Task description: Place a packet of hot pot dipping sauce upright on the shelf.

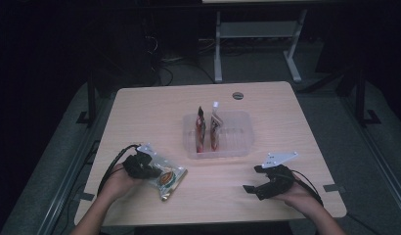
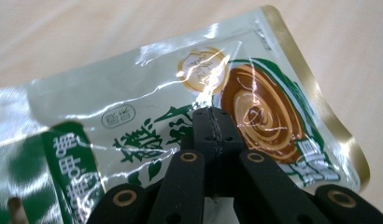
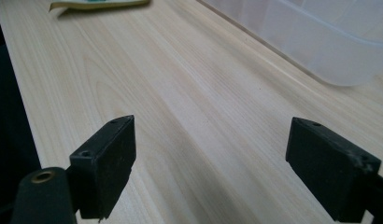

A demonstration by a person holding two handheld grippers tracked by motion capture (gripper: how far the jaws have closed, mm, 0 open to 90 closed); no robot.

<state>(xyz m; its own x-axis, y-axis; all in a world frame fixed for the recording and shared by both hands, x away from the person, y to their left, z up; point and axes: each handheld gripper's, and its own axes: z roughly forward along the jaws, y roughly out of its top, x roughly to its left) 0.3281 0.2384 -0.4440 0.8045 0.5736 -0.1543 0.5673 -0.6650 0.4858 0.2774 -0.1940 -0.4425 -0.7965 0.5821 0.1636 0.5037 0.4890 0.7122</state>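
Left gripper: jaws fully closed, pinching the green-printed snack pouch at mid-panel; pouch lower left in the high view, on the table. Right gripper: jaws wide apart, holding nothing, lower right, near the clear tray.

1. The pouch is a flat, sealed, glossy foil packet, pale green-grey with dark green print, a gold round seal and a brown swirl picture.
2. It lies face up on the tabletop, near the front left edge.
3. Its film is crinkled; one gold-edged corner curls up slightly.
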